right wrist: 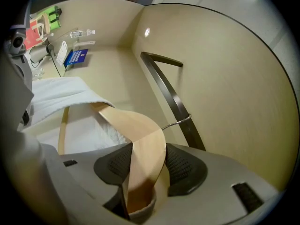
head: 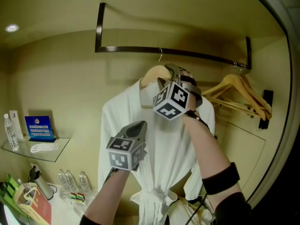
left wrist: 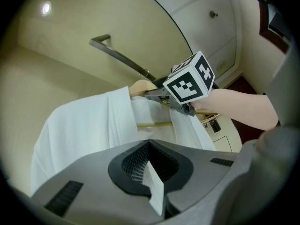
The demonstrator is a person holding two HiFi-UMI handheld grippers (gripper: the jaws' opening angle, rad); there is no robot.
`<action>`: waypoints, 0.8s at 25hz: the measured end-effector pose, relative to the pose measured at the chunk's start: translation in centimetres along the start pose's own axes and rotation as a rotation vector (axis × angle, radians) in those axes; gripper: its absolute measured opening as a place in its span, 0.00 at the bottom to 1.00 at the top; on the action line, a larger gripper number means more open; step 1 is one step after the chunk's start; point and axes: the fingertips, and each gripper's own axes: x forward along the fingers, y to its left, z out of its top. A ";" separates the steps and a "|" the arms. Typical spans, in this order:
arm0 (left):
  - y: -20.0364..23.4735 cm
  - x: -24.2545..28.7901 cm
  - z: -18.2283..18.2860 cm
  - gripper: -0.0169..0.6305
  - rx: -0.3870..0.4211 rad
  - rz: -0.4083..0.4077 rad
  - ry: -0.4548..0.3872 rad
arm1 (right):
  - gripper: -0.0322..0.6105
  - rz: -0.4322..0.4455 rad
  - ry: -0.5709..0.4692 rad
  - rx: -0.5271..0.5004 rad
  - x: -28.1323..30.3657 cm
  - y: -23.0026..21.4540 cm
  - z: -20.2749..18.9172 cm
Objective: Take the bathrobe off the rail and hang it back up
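Observation:
A white bathrobe [head: 161,153] hangs on a wooden hanger [head: 154,73] whose hook [head: 160,55] is over the dark rail [head: 197,54]. My right gripper [head: 168,75] is up at the hanger's top, under the rail. In the right gripper view the hanger's arm [right wrist: 140,139] fills the gap between the jaws of the right gripper [right wrist: 147,162], with both pads against it. Lower down, my left gripper [head: 138,129] is at the robe's front. In the left gripper view the left gripper [left wrist: 152,172] is shut on a fold of white cloth [left wrist: 155,191].
Spare wooden hangers [head: 239,95] hang at the rail's right end. A glass shelf [head: 47,153] at the left carries a blue sign [head: 39,128] and a water bottle [head: 9,131]. More bottles [head: 70,179] and a bag [head: 30,200] sit on the counter below.

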 end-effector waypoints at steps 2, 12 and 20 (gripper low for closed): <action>0.1 0.1 0.1 0.03 0.001 0.006 -0.005 | 0.40 0.001 -0.001 0.000 0.1 0.0 0.0; 0.0 -0.5 1.2 0.03 0.020 0.005 -0.023 | 0.39 -0.071 -0.033 -0.018 -0.7 -2.5 1.9; 0.3 -1.4 -0.3 0.03 0.018 0.008 -0.017 | 0.39 -0.057 -0.046 0.019 -1.9 -1.2 2.3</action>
